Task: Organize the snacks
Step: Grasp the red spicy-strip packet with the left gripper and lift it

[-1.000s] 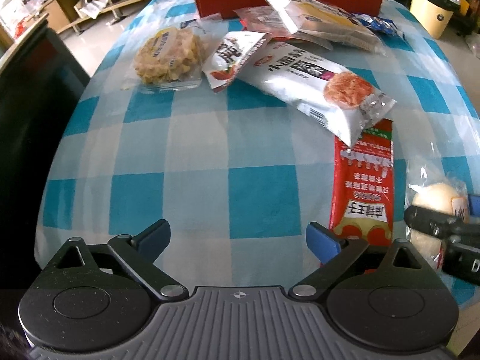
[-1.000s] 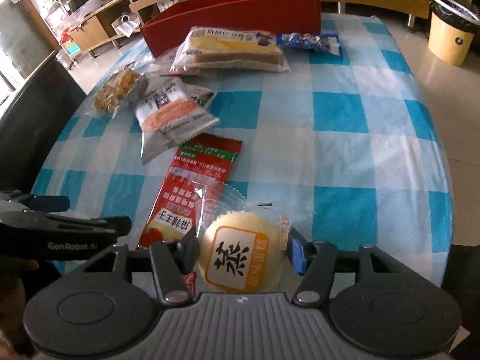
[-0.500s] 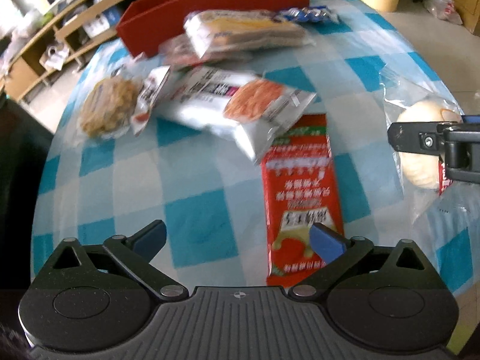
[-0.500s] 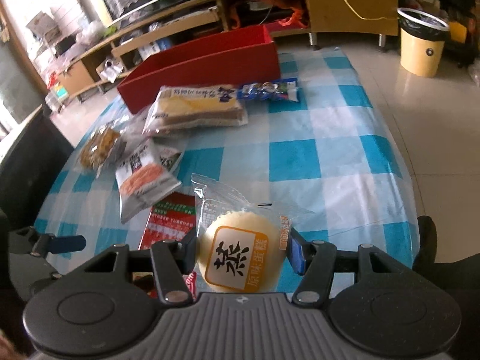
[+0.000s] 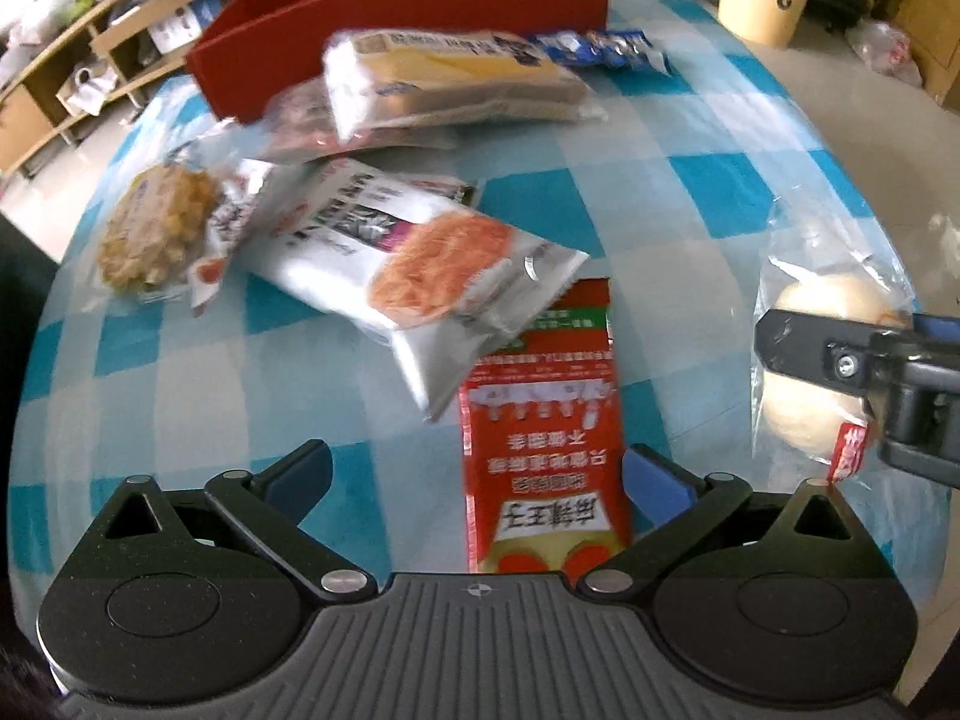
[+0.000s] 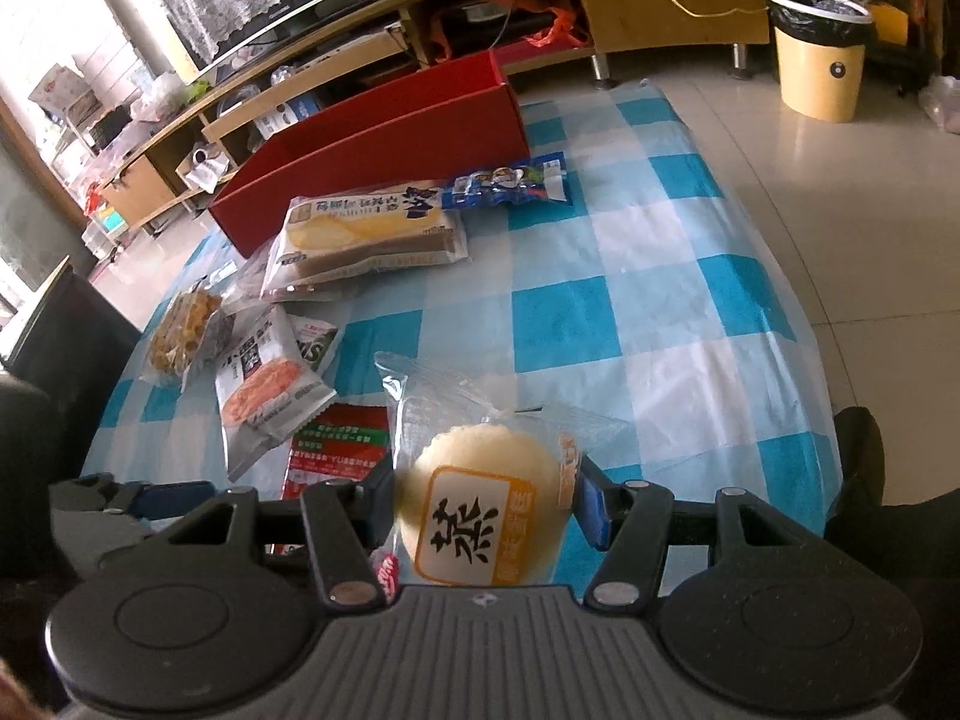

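Note:
My right gripper is shut on a wrapped round steamed cake and holds it above the checked tablecloth; the cake also shows at the right of the left wrist view. My left gripper is open and empty, low over the near end of a red flat packet. A silver cracker bag overlaps the packet's far end. A long red box stands open at the table's far side.
A yellow sandwich-cake pack, a blue candy packet, a clear bag of puffed snack and a small red-white sachet lie between me and the box. A black chair stands left. A yellow bin stands on the floor.
The right gripper has lifted the steamed cake off the cloth and risen. The left gripper has shifted right over the red packet, still open.

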`<state>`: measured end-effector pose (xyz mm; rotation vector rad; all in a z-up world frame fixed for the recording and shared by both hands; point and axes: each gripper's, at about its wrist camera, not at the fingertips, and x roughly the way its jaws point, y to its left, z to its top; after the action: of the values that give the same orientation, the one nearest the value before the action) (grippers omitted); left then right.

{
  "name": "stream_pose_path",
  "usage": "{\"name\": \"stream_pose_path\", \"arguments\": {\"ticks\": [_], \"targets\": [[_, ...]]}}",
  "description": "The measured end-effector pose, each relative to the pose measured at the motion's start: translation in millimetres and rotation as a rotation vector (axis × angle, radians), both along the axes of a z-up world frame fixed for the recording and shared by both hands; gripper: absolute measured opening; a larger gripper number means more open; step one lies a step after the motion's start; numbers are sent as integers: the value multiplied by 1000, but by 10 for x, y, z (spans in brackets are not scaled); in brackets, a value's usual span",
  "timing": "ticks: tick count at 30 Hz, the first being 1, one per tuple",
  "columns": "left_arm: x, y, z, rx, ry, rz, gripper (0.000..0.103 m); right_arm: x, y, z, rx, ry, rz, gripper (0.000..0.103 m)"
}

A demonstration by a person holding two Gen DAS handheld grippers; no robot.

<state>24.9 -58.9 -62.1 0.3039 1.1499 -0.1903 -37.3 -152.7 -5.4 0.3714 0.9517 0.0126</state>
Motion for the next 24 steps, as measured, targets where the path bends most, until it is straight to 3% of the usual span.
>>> {"name": "stream_pose_path", "arguments": {"ticks": [10,13,14,15,24], "targets": [[73,107,-49,-56,36,4,102,18,-44,-9,17,8,-19,56],[-4,169,14,-66,27,-12,85,26,-52,-25,32,16,-20,56],[-27,179,43,-66,26,-13,70,28,-39,-26,32,17,-14,56],[-45,186,70,-55,24,-16,66,31,-23,-26,29,17,-7,56],[-203,441,163,-50,71,3,58,33,75,22,36,-7,58,55]]}}
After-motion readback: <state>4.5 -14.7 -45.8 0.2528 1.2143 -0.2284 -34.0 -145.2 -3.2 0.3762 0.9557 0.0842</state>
